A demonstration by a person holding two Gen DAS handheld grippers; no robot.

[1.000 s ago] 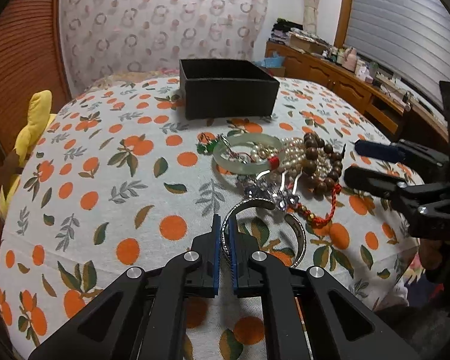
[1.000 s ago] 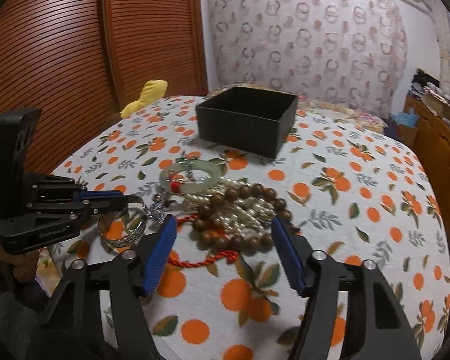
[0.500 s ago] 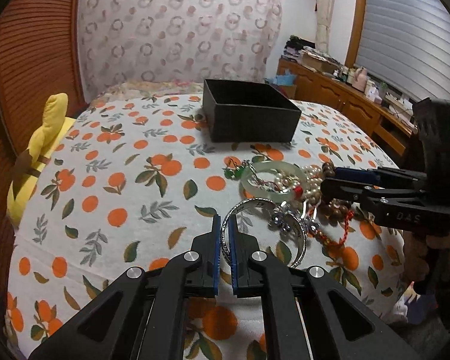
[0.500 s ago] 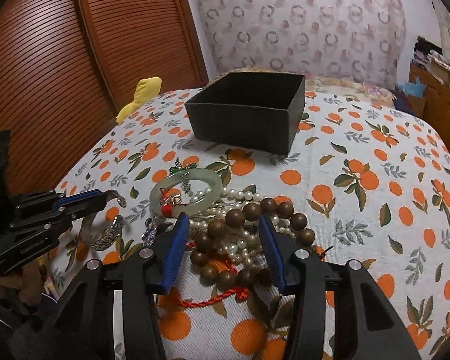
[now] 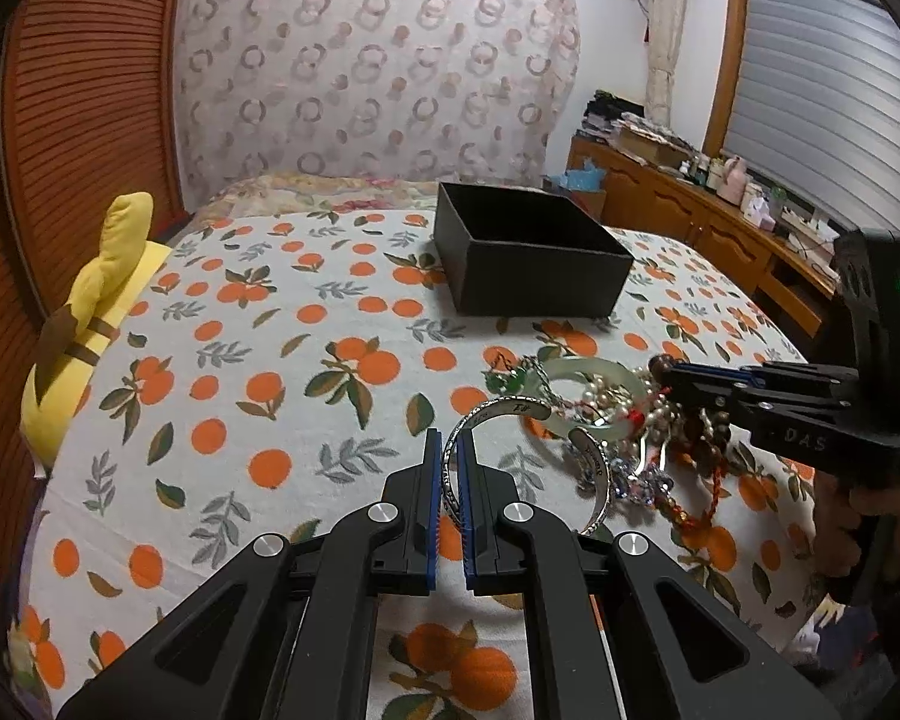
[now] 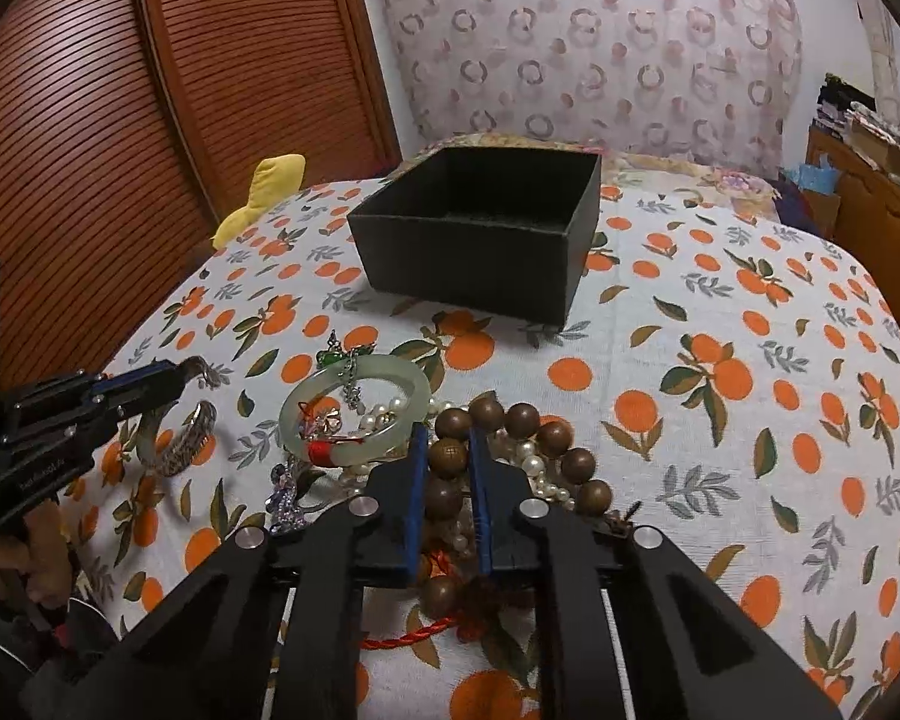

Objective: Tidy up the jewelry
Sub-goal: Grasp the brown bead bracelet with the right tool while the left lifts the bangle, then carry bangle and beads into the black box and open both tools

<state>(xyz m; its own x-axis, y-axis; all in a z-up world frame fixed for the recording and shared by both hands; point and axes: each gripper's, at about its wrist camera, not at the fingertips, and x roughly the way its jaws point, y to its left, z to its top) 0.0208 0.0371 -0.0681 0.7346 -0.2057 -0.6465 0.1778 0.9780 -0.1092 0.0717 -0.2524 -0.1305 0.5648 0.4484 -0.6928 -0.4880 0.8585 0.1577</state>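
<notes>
We pinched the silver bangle in the left fingers; the right fingers, just closing, clamped the wooden beads. Next: lift both into the black box ahead.

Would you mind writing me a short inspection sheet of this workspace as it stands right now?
Surface: orange-print cloth, covering the whole work area.
Job's things: open black box, nothing seen inside; jewelry pile in front of it with jade bangle, pearl strand, wooden bead bracelet and red cord; silver cuff.
Clutter: yellow plush toy at the cloth's edge.
Grippers: left gripper shut on the silver cuff; right gripper has just been closing, pads on the wooden bead bracelet.
Cables: nothing seen.
Surroundings: slatted wooden doors, patterned curtain, cluttered wooden cabinet.
</notes>
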